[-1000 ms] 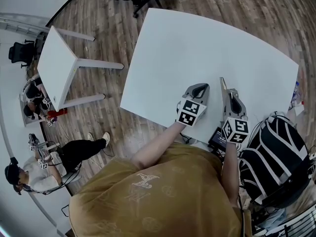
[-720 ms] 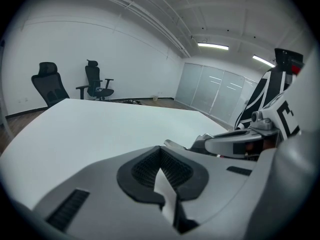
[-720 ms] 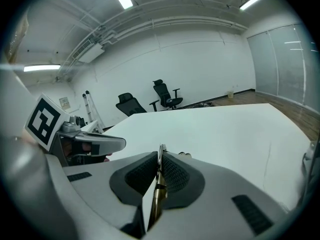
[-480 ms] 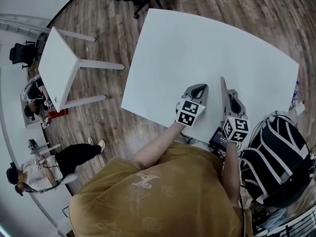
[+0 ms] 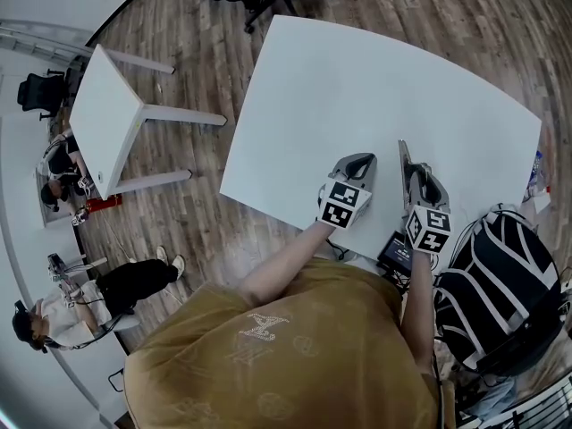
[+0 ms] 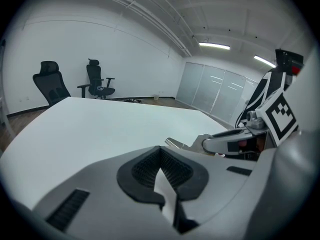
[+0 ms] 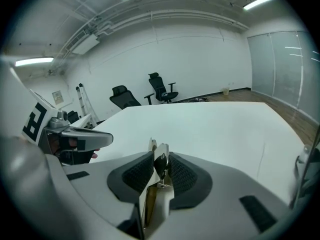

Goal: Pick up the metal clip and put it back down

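On the broad white desk [image 5: 357, 88], near the person's edge, the grey left gripper [image 5: 361, 157] sits with jaws closed together on nothing, just beside the right gripper [image 7: 159, 156], whose opening jaws have the slim silver metal clip [image 7: 160, 160] between their pads.

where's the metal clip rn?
Right gripper view: the metal clip stands in the right claw, whose jaws are opening. In the head view it's over the white table's near edge, just right of the left claw.
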The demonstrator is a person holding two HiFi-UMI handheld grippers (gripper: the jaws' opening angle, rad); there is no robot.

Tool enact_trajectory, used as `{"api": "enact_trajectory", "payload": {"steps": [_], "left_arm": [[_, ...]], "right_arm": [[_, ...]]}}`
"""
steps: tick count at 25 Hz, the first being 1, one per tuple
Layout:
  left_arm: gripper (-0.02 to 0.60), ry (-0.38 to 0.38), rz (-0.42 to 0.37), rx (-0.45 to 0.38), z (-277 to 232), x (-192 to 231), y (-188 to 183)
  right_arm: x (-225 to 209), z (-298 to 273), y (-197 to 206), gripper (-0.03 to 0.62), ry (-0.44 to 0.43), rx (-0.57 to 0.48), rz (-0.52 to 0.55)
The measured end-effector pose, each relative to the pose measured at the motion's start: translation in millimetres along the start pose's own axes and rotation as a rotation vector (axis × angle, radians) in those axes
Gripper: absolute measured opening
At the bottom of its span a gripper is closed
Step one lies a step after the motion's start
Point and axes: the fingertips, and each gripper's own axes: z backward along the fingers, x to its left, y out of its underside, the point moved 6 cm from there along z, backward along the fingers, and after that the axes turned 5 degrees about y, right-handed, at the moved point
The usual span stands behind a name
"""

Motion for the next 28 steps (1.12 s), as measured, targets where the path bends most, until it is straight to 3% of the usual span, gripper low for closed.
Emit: {"api": "enact_trajectory", "payload": {"steps": [5,10,16,28], "left_arm": [[0.006,-0.003,0.002,0.012,0.2,1.4,3.5],[0.006,0.001,0.005,0.026,-0.9,0.4,6.0],[0.006,0.004,0.007,0.020,0.6,-3.1,5.3],[0.006,0.006,0.024,-0.003,3.8,-10.7,2.8]], "right_arm": [[-4.8,-3.8,3.8,0.095,0.023,0.047,-0.042],[-3.4,-3.4,2.9,0.117,0.065,0.048,0.052],[-4.3,-1.5,7.5,0.117,0.056,0.043,-0.029],[-12.1,11.7,4.0,0.117,0.089,-0.009,-0.080]]}}
